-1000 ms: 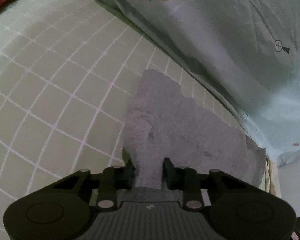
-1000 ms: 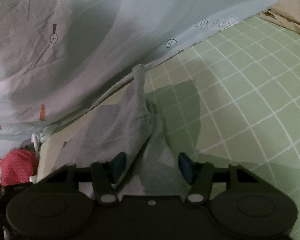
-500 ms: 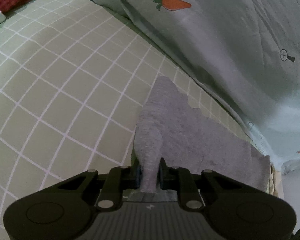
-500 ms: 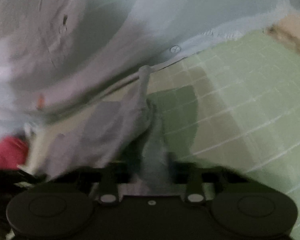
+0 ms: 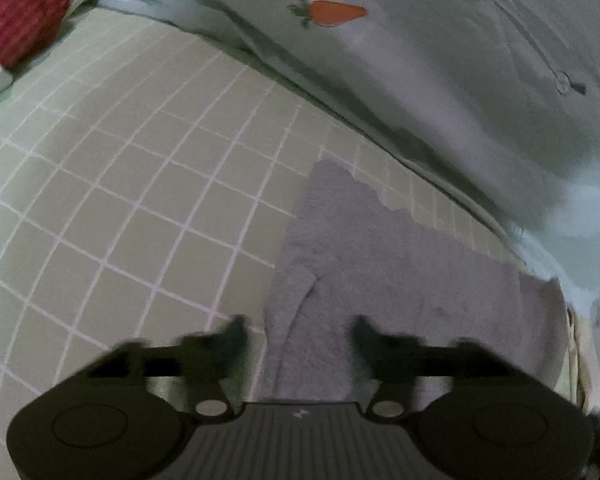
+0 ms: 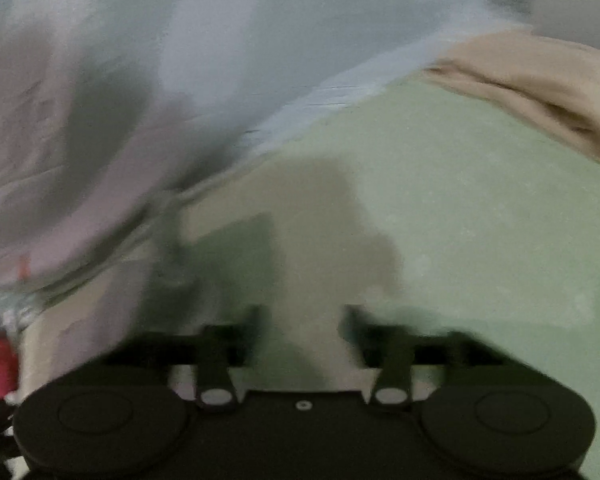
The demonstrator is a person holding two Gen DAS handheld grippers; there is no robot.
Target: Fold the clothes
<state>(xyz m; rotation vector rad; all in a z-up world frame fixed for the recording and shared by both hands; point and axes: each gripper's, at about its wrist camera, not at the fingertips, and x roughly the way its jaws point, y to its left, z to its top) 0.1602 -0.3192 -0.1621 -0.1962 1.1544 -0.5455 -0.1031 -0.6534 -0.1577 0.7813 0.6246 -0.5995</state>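
**Both hand-held grippers letting go of grey garment**

Step, as I read it: a release w/ the fold just laid. Left hand-held gripper [image 5: 298, 330] has jaws opening, pads clear of cloth; the grey garment [image 5: 400, 280] lies flat on the green checked bed sheet [image 5: 140, 208], its near end running between the spread jaws but not pinched. Right hand-held gripper [image 6: 303, 320] also opening; view badly blurred, nothing seen clamped between its jaws, only sheet and shadow ahead.

Next move prob. needs: back both grippers off w/o dragging cloth, then pick new grip pts on an outer edge for the next fold. A ridge/crease sits near the garment's left edge, may want smoothing first.

Edges & room: garment's far edge is ragged, close to the pale carrot-print cover [image 5: 440, 60] bunched along the back — little room there. Wide open sheet to the left. Red cloth [image 5: 16, 20] far left corner, beige fabric [image 6: 540, 80] far right, both well apart from garment.
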